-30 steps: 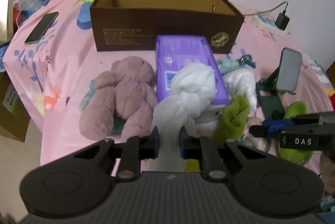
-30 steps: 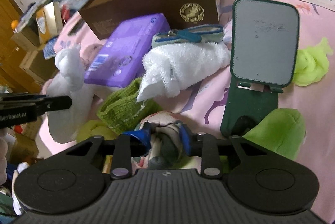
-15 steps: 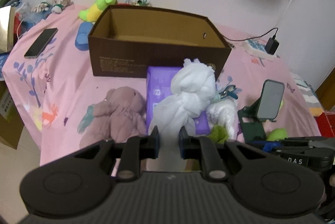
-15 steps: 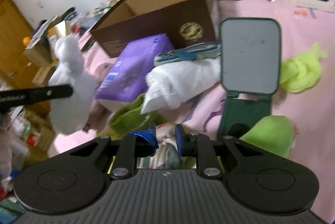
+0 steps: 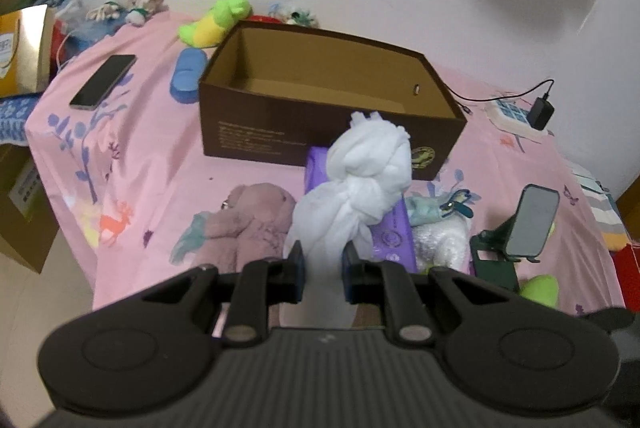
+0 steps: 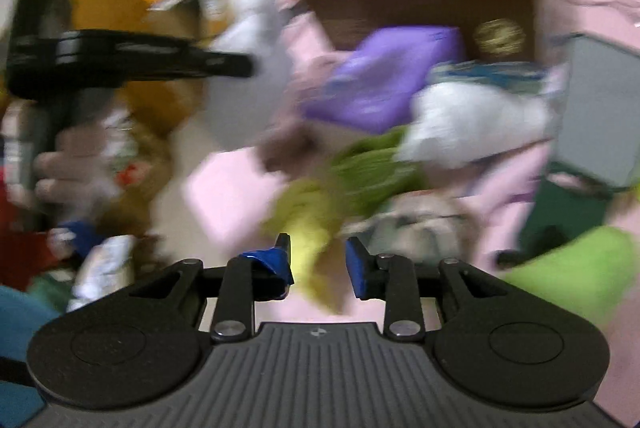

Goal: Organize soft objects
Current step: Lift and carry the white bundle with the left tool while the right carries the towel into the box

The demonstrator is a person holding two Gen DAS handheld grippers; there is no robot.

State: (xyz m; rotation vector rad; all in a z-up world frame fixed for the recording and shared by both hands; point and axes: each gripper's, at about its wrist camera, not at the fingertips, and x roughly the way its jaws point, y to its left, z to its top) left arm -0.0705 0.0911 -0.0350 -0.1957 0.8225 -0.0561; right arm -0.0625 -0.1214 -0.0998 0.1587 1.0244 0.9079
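On the bed [image 5: 152,156] the open box [image 5: 320,100] sits toward the wall. A phone [image 5: 103,81] lies to its left, a power strip [image 5: 516,116] to its right. Before the box lies a flat packet [image 5: 390,232], a plush toy [image 5: 248,224] left of it, a phone stand [image 5: 520,240] to the right.

Black ribbed tool [image 6: 319,260] with blue-taped fingertips [image 6: 358,264].

Soft light; right view motion-blurred
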